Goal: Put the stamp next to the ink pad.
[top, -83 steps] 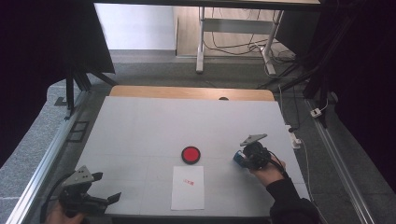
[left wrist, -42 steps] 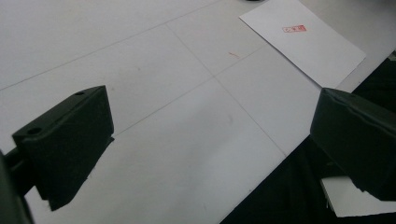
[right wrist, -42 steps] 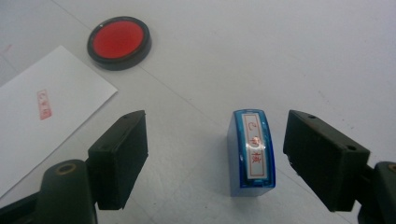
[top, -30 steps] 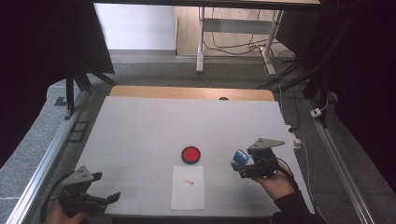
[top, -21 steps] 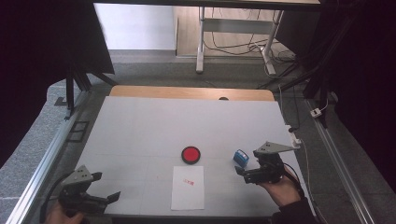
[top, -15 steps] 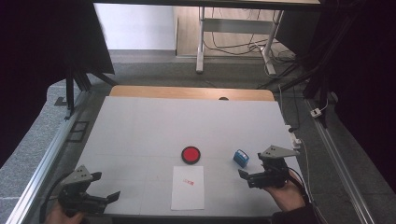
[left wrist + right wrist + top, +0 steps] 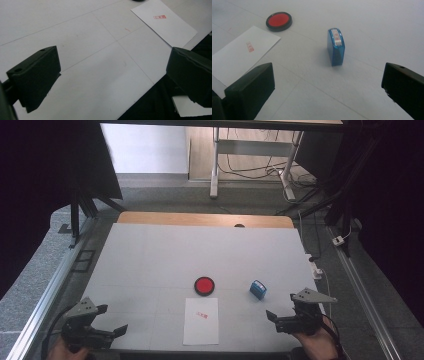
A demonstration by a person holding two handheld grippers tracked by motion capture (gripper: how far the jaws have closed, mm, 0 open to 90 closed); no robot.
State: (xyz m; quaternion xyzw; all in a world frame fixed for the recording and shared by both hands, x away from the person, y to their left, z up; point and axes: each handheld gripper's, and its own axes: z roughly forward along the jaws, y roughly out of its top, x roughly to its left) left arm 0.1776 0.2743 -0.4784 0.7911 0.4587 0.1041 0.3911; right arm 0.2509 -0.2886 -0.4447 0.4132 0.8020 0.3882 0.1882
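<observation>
While the little blue stamp point(image 7: 258, 289) is standing by itself on the white tabletop point(image 7: 150, 255), the right gripper point(image 7: 280, 321) is sitting close to it, a bit nearer the person, and is not touching it. Its jaws have just been opening, and now they are standing wide apart with nothing between them. In the right gripper view the stamp point(image 7: 336, 46) is sitting on its narrow edge, straight ahead of the open jaws. To the left of the stamp the round red ink pad point(image 7: 204, 285) is lying flat. Just in front of the pad, a white sheet of paper point(image 7: 201, 321) with a small red mark on it is lying near the tabletop's front edge. Far over at the left corner, the left gripper point(image 7: 111, 333) is resting low, and its jaws are standing apart too, holding nothing.
</observation>
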